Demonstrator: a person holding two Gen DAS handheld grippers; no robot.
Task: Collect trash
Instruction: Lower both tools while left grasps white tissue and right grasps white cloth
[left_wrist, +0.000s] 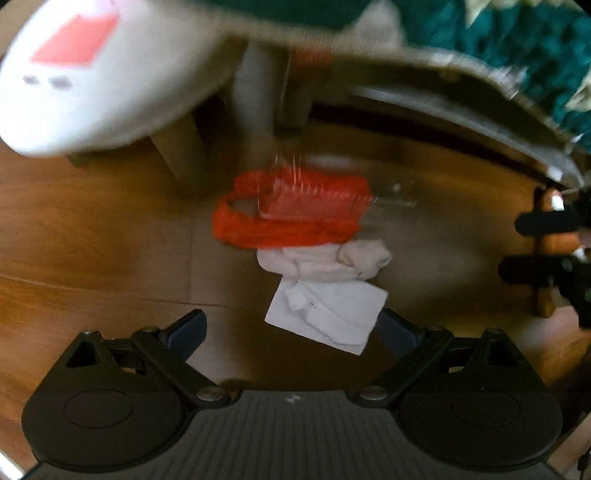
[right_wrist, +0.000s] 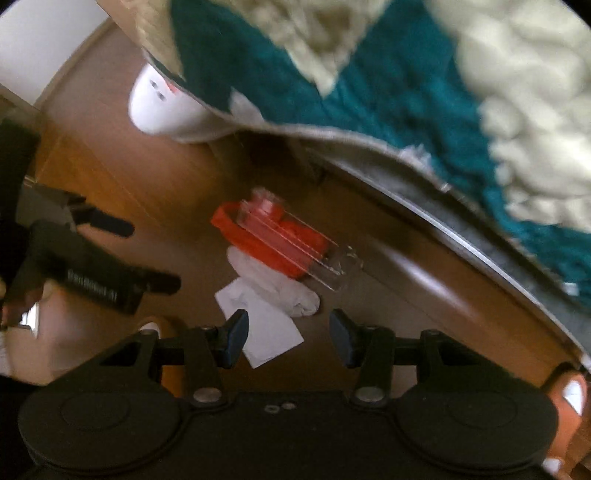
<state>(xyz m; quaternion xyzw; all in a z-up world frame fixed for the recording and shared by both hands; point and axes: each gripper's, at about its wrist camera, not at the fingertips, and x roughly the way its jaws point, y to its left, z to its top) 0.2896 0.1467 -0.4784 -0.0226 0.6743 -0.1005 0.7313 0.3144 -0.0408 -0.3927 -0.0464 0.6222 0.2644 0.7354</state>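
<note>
A small heap of trash lies on the wooden floor (left_wrist: 92, 229). It holds a flat white paper (left_wrist: 325, 317), a crumpled white tissue (left_wrist: 325, 262), a red-orange wrapper (left_wrist: 273, 229) and a clear plastic box (left_wrist: 314, 199). My left gripper (left_wrist: 291, 328) hangs over the heap pointing down, open, with the paper's edge between its fingers. The right gripper (right_wrist: 288, 339) is also open above the paper (right_wrist: 262, 332), just short of the tissue (right_wrist: 284, 288), the wrapper (right_wrist: 273, 243) and the clear box (right_wrist: 314, 254). Each gripper shows in the other view: right gripper (left_wrist: 517, 245), left gripper (right_wrist: 153, 254).
A white bin with a red label (left_wrist: 92, 74) (right_wrist: 162, 110) stands beyond the heap. A teal and cream blanket (right_wrist: 406, 92) hangs over a low furniture edge (right_wrist: 461, 236) close to the trash. Orange slippers (right_wrist: 569, 398) are near the right side. Both views are blurred.
</note>
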